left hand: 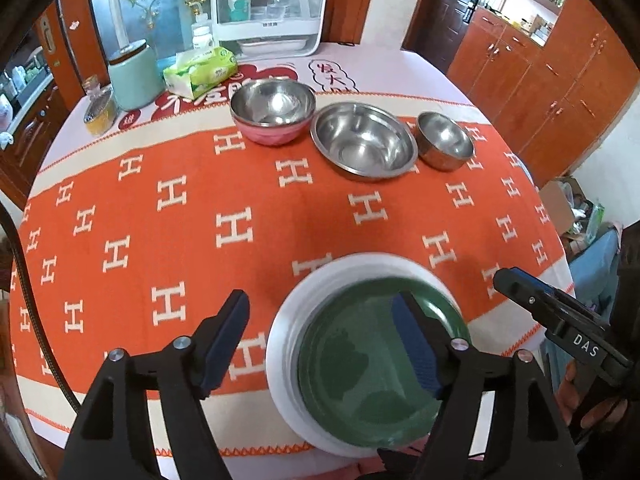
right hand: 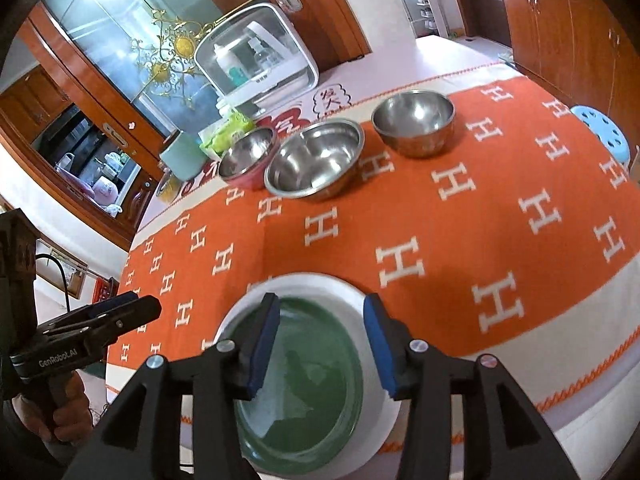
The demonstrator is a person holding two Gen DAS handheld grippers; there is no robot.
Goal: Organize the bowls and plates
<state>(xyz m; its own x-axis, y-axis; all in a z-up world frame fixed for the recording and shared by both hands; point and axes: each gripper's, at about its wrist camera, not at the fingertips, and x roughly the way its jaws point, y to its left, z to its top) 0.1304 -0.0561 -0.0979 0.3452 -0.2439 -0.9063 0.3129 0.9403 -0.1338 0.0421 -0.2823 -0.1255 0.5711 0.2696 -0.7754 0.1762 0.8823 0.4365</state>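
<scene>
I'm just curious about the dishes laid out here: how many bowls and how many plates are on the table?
Steel bowls: 3, namely the pink-sided bowl, the wide bowl and the small bowl.
Plates: 2, the green plate stacked on the white plate.
Total: 5

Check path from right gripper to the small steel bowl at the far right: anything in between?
Nothing visible. Beyond the right gripper, open above the green plate, only bare orange cloth lies before the small steel bowl. The large steel bowl sits to its left.
</scene>
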